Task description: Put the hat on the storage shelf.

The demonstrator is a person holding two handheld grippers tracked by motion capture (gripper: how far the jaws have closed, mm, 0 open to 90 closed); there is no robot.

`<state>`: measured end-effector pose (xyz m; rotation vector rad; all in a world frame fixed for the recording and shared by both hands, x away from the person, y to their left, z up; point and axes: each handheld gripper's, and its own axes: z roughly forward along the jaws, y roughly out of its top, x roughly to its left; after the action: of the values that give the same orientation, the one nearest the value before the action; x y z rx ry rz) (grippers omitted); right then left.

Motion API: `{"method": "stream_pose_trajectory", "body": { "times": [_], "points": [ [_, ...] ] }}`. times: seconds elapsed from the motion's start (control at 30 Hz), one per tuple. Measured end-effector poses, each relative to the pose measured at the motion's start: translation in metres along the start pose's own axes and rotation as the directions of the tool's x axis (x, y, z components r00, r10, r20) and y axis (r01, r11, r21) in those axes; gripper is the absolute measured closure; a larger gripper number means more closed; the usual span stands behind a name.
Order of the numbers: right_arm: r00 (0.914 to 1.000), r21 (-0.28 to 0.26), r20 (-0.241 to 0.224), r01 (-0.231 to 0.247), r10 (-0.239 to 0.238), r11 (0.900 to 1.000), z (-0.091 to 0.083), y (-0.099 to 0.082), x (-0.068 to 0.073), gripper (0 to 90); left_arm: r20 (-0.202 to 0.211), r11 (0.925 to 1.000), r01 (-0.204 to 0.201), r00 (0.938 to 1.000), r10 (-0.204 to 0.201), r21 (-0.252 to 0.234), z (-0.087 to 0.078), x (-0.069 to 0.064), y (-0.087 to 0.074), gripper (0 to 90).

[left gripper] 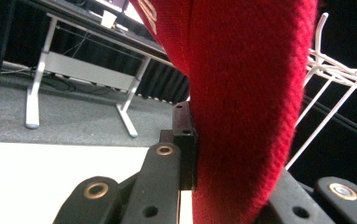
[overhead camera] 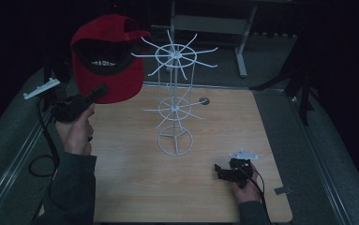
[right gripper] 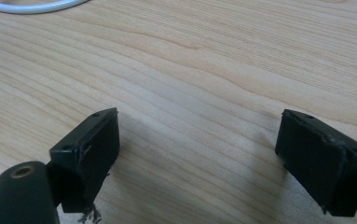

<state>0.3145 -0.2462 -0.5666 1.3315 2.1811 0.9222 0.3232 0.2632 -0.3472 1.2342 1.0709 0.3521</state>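
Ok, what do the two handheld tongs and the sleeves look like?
Both tongs are black, each trailing a black cable and topped by a grey three-cornered plate. Their jaws are flat black blocks; brass-coloured rivets mark the linkage. Both sleeves are dark grey.

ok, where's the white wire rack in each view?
High view: white wire rack stands at table centre, red cap held up at its upper left.
Left gripper view: its arms at right edge, behind the cap.
Right gripper view: base ring at top left.
Shared landmark: wooden table.
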Motion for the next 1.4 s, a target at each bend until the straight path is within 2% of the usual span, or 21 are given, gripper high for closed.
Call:
{"method": "stream_pose_trajectory", "body": {
  "times": [0.33, 0.93, 1.03, 1.2, 1.4],
  "points": [
    [1.0000, 0.000, 0.000, 0.000, 0.000, 1.0000, 0.000, 0.000, 0.000, 13.4, 0.027, 0.9999, -0.010, 0.9996, 0.010, -0.006, 0.002, -0.005, 0.001, 84.9],
    [1.0000, 0.000, 0.000, 0.000, 0.000, 1.0000, 0.000, 0.000, 0.000, 13.4, 0.065, 0.9994, -0.025, 0.9976, 0.023, 0.023, 0.001, -0.005, -0.007, 84.9],
    [1.0000, 0.000, 0.000, 0.000, 0.000, 1.0000, 0.000, 0.000, 0.000, 13.4, 0.084, 0.9993, -0.017, 0.9964, 0.014, 0.033, 0.002, -0.004, -0.013, 84.8],
    [1.0000, 0.000, 0.000, 0.000, 0.000, 1.0000, 0.000, 0.000, 0.000, 13.4, 0.073, 0.9982, 0.001, 0.9973, -0.006, 0.061, 0.007, 0.001, -0.023, 84.7],
    [1.0000, 0.000, 0.000, -0.002, 0.002, 1.0000, 0.000, 0.000, 0.000, 13.4, 0.058, 0.9944, -0.004, 0.9983, -0.003, 0.105, 0.006, 0.008, -0.035, 84.6]
  ]
}}
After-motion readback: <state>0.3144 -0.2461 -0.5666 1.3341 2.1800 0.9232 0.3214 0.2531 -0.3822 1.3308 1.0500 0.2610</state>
